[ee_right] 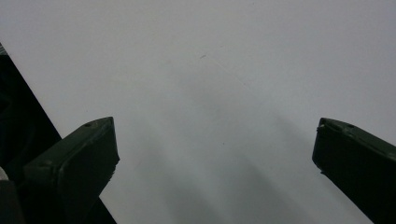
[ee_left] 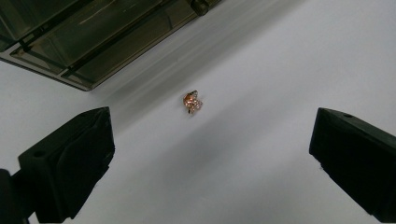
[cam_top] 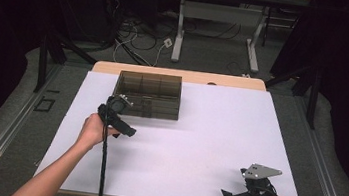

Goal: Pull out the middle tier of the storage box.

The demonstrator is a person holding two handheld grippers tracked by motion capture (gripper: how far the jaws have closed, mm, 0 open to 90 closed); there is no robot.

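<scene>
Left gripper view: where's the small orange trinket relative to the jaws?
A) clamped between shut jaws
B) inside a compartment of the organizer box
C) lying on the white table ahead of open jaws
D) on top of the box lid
C: the orange trinket lies loose on the white table, ahead of the left gripper, whose jaws stand wide apart, and outside the smoky plastic organizer box.

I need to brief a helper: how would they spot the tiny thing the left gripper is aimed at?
Start at the white table and find the dark divided box. Just beside it, apart from it, lies a tiny trinket: coppery orange and sparkly on bare white.
</scene>
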